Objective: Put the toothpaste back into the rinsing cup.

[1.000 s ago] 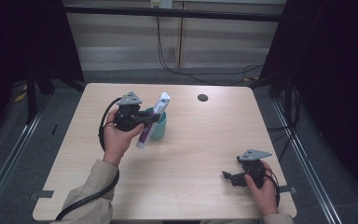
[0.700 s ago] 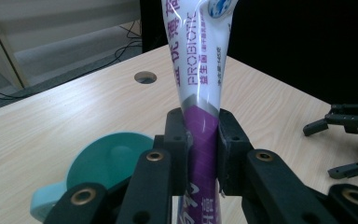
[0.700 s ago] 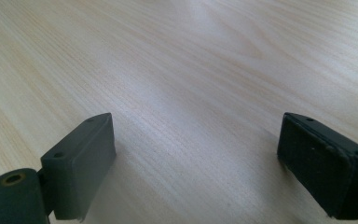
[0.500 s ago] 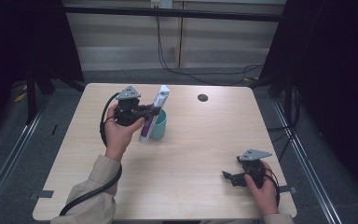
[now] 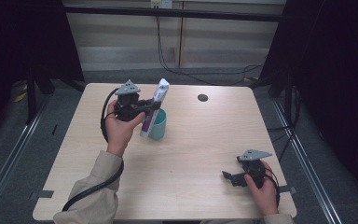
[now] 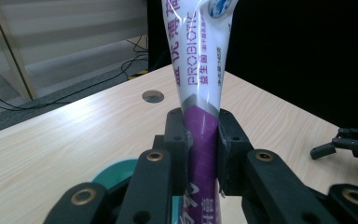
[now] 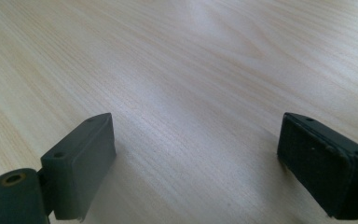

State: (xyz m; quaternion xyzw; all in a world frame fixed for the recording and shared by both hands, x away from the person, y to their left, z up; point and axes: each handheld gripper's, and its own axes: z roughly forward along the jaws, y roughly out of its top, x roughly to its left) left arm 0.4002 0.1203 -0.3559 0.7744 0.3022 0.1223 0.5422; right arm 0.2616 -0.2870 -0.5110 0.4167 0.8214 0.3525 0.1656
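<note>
Clamping a white and purple toothpaste tube [image 5: 153,109], the left gripper [image 5: 145,107] is held up over the left-centre of the light wooden table [image 5: 200,140] by the person's left hand [image 5: 120,129]. In the high view the tube stands nearly upright with a slight lean, its flat crimped end at the top and its lower end down at a teal cup [image 5: 158,124] that sits on the table just beside the hand; whether the tube's bottom is inside the cup or only in front of it cannot be told. In the left gripper view the two black jaws are closed against the tube's [image 6: 199,116] purple band from both sides, with purple lettering including "PROBIOTIC" on the white part above, and the teal cup's rim [image 6: 116,172] shows below the jaws. A round dark grommet hole [image 5: 203,97] lies in the table toward the far edge, well apart from the cup.

Near the table's front right corner the right hand [image 5: 261,189] rests the right gripper [image 5: 230,177] low on the wood. In the right gripper view its jaws stand wide apart with nothing between them but bare table [image 7: 191,93]
</note>
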